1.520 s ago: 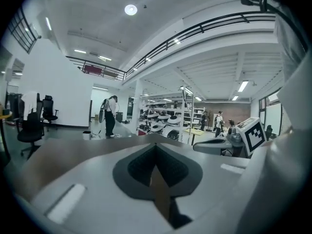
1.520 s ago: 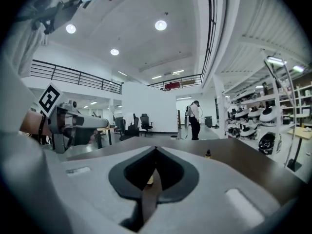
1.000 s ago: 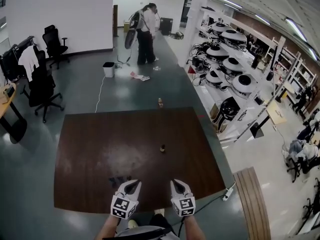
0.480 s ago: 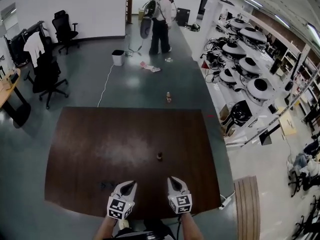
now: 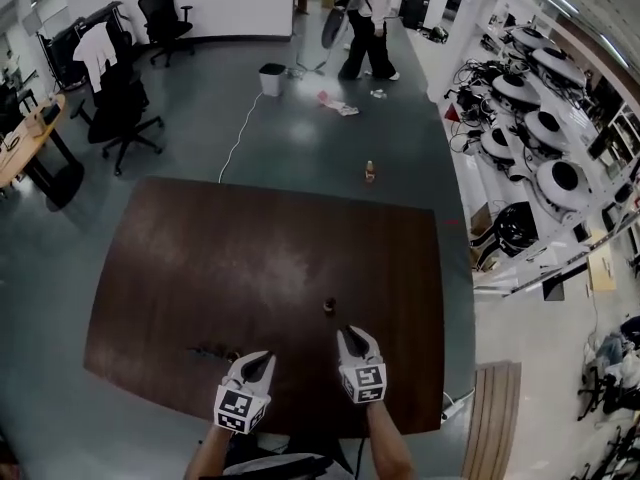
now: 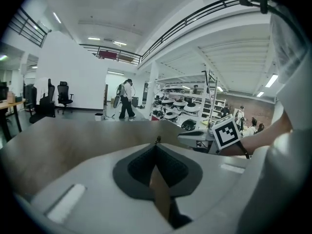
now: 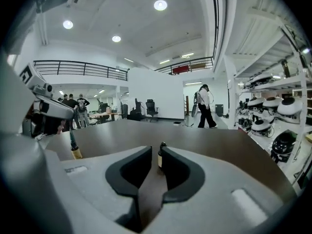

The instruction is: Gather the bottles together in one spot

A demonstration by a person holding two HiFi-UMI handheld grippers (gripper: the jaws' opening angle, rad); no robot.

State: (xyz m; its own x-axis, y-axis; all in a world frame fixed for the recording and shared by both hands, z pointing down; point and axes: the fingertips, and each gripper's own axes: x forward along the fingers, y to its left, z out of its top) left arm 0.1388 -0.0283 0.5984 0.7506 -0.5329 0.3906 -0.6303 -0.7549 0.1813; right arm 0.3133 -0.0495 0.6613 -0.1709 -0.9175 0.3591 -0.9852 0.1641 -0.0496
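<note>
— Where's the bottle?
— On the table, just ahead of the right gripper. Its jaws have just been opening and stand slightly apart, gripping nothing. The left gripper is closed and empty.
— How many bottles?
— Three. The second bottle is on the table, and the third bottle is on the floor beyond the table.

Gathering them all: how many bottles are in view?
3. A small dark bottle stands on the brown wooden table, toward its near edge; a yellow-labelled bottle stands left of it; a third bottle is on the grey floor beyond. Others may be hidden.
</note>
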